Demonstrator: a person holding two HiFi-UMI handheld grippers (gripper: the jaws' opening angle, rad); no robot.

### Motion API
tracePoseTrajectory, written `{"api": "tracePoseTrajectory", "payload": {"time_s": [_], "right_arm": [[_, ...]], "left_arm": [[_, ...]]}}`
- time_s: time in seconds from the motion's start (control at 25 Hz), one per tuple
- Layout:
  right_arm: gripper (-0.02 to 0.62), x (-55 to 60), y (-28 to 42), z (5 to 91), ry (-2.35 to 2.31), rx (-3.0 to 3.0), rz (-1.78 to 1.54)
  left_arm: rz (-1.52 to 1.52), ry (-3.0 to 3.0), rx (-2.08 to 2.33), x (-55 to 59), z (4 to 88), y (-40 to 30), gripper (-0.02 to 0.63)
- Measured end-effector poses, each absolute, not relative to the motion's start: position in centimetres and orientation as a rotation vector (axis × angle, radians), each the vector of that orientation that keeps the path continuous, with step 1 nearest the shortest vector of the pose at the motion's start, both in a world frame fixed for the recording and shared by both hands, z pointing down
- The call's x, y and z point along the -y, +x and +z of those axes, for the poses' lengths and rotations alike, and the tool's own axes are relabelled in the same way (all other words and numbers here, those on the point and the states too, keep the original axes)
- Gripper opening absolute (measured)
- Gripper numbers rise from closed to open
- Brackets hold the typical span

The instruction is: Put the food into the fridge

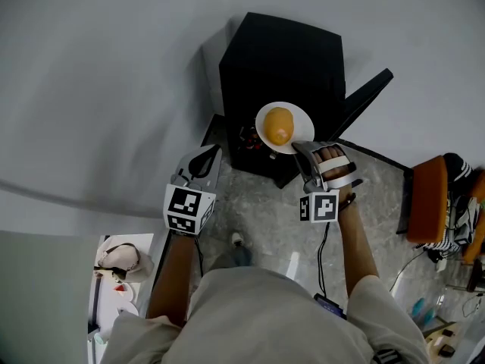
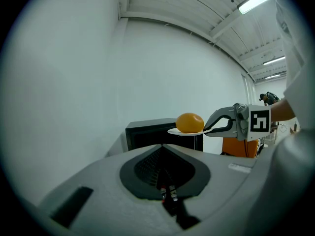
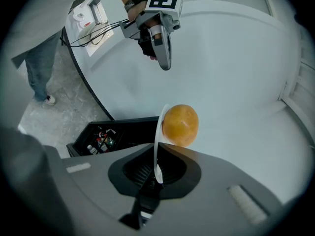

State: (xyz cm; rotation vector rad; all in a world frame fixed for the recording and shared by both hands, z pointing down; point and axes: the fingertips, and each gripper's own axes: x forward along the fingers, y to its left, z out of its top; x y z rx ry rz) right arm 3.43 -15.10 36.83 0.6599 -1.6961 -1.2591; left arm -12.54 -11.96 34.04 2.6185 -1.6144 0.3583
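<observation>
A small black fridge [image 1: 280, 59] stands on the floor against the white wall, with its door [image 1: 365, 95] swung open to the right. My right gripper [image 1: 307, 152] is shut on the rim of a white plate [image 1: 300, 118] that carries an orange [image 1: 279, 125], held level above the fridge's front. In the right gripper view the plate [image 3: 158, 146] runs edge-on out of the jaws, the orange [image 3: 180, 124] resting on it. My left gripper [image 1: 198, 164] hangs left of the fridge, fingers together and empty. From the left gripper view, the orange [image 2: 189, 122] is seen ahead.
Bottles and small items sit in the fridge's open compartment [image 3: 101, 139]. An orange chair [image 1: 427, 198] stands at the right on the speckled floor. A white table with bags [image 1: 121, 260] is at the lower left. A cable [image 1: 324, 256] trails from the right gripper.
</observation>
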Motion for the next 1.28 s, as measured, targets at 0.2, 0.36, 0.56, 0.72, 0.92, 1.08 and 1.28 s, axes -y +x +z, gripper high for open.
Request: {"api": "tracePoseTrajectory", "payload": {"time_s": [0.2,0.36,0.56,0.72,0.92,1.08,1.28], "right_arm": [[0.025,17.1,2.7,38.0,0.690,1.670,-1.269],[0.025,18.8,1.9,39.2,0.682,1.670,-1.242],[0.025,20.0,1.4,40.4,0.704,1.656,-1.236],[0.025,20.7,1.2,41.6,0.706,1.632,-1.243],[0.025,21.0,1.3,43.5,0.708,1.629,-1.221],[0.026,21.6,0.9,45.0,0.704,1.642,-1.216],[0.026,23.1,0.6,46.2,0.713,1.649,-1.218]], "left_arm": [[0.362,2.616,1.603,13.4,34.7,-13.9,0.005],[0.356,2.618,1.584,15.1,35.2,-14.5,0.005],[0.358,2.636,1.550,16.5,35.7,-14.8,0.005],[0.377,2.663,1.523,17.3,35.7,-14.9,0.005],[0.368,2.664,1.531,17.6,35.7,-15.1,0.005],[0.375,2.625,1.539,17.7,37.1,-15.1,0.005],[0.367,2.586,1.545,18.3,38.5,-14.7,0.005]]}}
